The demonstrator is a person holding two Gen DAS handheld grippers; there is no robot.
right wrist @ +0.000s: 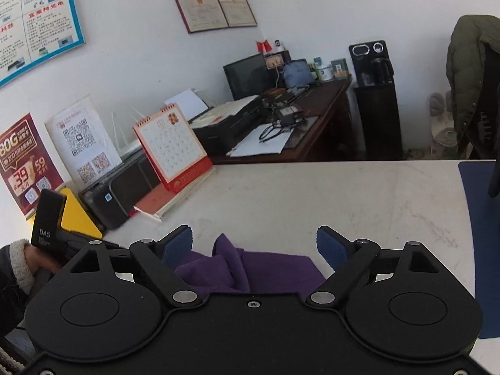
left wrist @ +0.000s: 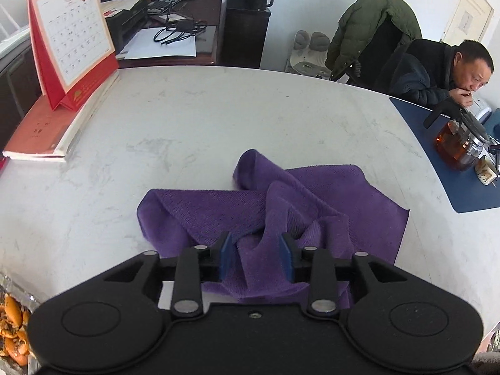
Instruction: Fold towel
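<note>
A crumpled purple towel [left wrist: 312, 193] lies in a loose heap on the white marble table [left wrist: 203, 109]. My left gripper [left wrist: 256, 256] points down at the towel's near edge. Its blue pads [left wrist: 225, 257] stand a little apart with a raised ridge of cloth between them, and they do not visibly press on it. In the right wrist view the towel [right wrist: 275, 268] shows just under my right gripper [right wrist: 254, 247]. That gripper is wide open above the cloth with nothing gripped.
A red desk calendar [left wrist: 72, 37] stands on a book [left wrist: 47, 134] at the far left. A blue mat [left wrist: 443, 168] with a glass teapot [left wrist: 456, 143] lies at the right, where a person [left wrist: 437, 72] sits. Orange peels [left wrist: 12, 328] lie near left.
</note>
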